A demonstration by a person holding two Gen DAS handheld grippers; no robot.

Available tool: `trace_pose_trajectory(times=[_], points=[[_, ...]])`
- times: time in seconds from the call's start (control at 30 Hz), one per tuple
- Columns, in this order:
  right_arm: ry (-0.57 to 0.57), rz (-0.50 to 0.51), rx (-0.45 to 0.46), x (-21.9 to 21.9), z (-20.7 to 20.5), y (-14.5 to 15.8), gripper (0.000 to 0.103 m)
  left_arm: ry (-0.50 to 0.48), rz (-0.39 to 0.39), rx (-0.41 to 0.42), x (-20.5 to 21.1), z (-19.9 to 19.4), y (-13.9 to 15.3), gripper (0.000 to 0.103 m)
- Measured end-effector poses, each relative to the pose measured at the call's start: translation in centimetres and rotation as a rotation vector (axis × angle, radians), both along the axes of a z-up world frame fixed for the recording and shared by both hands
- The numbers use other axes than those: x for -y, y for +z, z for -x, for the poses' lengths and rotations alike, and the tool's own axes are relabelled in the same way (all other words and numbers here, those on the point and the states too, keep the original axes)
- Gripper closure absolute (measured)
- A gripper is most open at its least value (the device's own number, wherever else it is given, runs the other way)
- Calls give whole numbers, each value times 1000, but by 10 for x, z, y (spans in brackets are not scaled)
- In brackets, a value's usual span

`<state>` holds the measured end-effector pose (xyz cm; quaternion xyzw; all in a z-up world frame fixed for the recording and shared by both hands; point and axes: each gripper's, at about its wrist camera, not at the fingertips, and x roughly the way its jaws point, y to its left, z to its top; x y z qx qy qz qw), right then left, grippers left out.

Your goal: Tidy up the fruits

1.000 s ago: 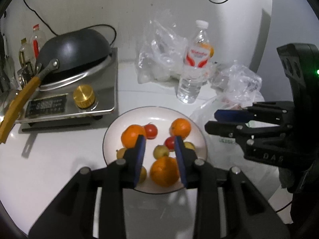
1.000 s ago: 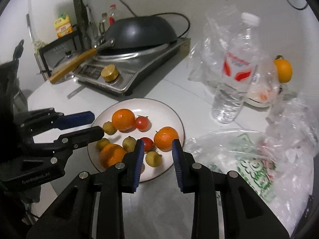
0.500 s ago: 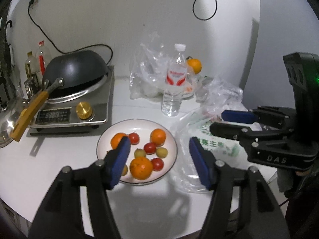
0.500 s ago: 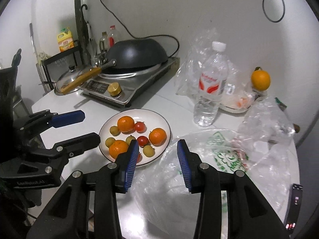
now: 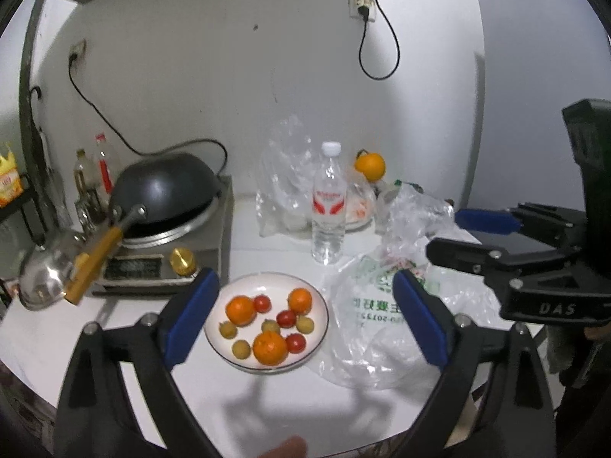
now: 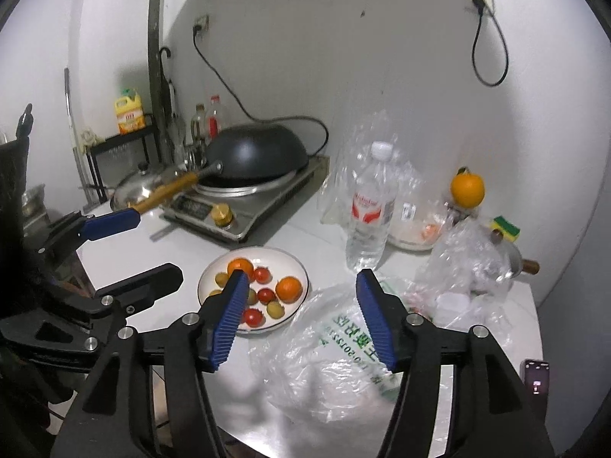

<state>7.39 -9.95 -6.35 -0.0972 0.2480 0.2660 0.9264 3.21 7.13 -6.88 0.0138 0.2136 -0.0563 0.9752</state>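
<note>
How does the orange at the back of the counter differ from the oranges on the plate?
The lone orange sits raised at the back near the wall, beside the clear bags, apart from the other fruit; the three plate oranges lie on the white plate among small red and yellow-green fruits. The lone orange shows a dark stem on top; no such stem shows on the plate oranges. All are round and orange, and no tool touches any of them.

Bare white surface lies open in front of the plate of fruit, giving a clear way in from the near edge. A crumpled plastic bag crowds the plate's right side, the induction cooker stands close behind on the left, and a water bottle rises behind.
</note>
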Motion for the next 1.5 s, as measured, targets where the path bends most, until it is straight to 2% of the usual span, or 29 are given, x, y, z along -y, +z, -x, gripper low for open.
trace_pose_trajectory(times=[0.07,0.23,0.37,0.5,0.6,0.77,0.9,1.07,1.5], points=[[-5,-5,17,4,4,7,32,33,-32,31,6,6,10,9],[-27,-32,92,18,17,32,30,76,-67,102,16,18,33,4],[-25,-54,147,27,24,53,28,54,-88,145,25,24,51,3],[-21,-50,207,33,30,73,26,72,-138,224,35,35,73,3],[-20,-52,255,38,36,88,26,69,-126,263,40,44,89,3],[-16,-80,310,49,45,109,25,109,-66,309,40,53,112,3],[-23,-108,338,58,51,118,25,153,-59,353,44,60,125,3],[-33,-136,352,71,54,125,24,177,-43,364,49,63,133,3],[-37,-159,346,79,51,123,24,179,-50,351,58,61,132,3]])
